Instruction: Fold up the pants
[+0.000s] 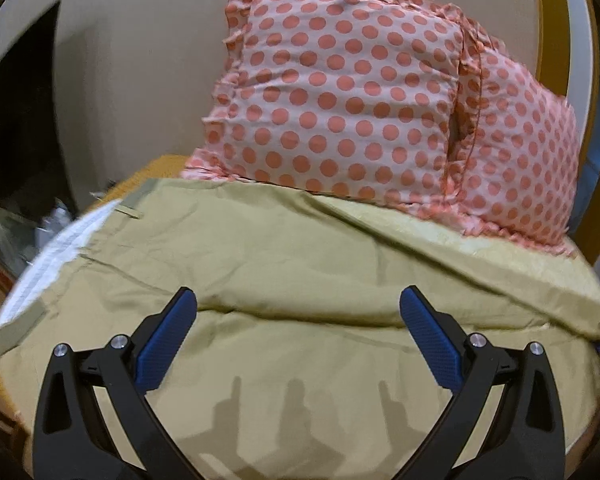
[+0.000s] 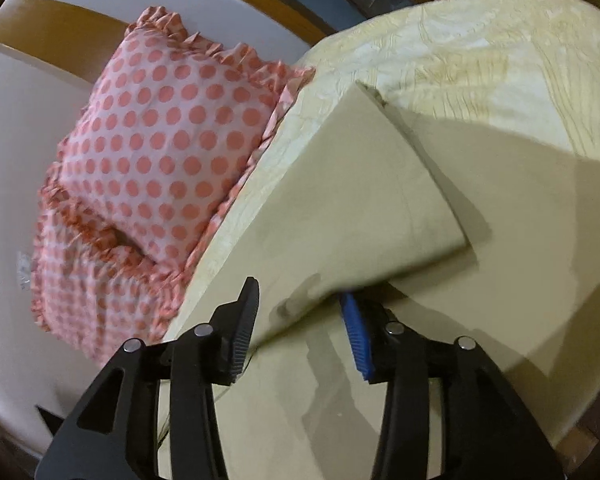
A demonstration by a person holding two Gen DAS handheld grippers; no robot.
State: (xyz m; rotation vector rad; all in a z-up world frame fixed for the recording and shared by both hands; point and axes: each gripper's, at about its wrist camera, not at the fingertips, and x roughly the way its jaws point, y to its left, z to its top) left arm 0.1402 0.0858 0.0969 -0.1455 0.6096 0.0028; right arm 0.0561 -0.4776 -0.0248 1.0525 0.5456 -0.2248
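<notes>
1. Bedroom scene: bed covered by a pale yellow bedspread [image 2: 480, 40], plain wall behind, wooden headboard [image 2: 60, 16] along the edge in the right wrist view.
2. Two polka-dot pillows, pink with coral dots and ruffled edges: front pillow [image 1: 340, 92] leans on the back pillow [image 1: 532, 160], both at the head of the bed.
3. Khaki pants [image 1: 300, 272] lie spread on the bed, far edge touching the pillows. White inner lining [image 1: 48, 256] shows at the waistband end on the left (belt loop visible there).
4. Left gripper [image 1: 298, 300] hovers over the pants, jaws spread wide, nothing between the blue pads [image 1: 164, 344]. Its shadow falls on the fabric below.
5. Right gripper [image 2: 300, 312] has a pant-leg fold [image 2: 360, 200] lifted off the layer beneath; fabric runs between its fingers, gap still visible, so a firm clamp cannot be confirmed (blur here).
6. Leg's hem end [image 2: 364, 92] points toward the bedspread.
</notes>
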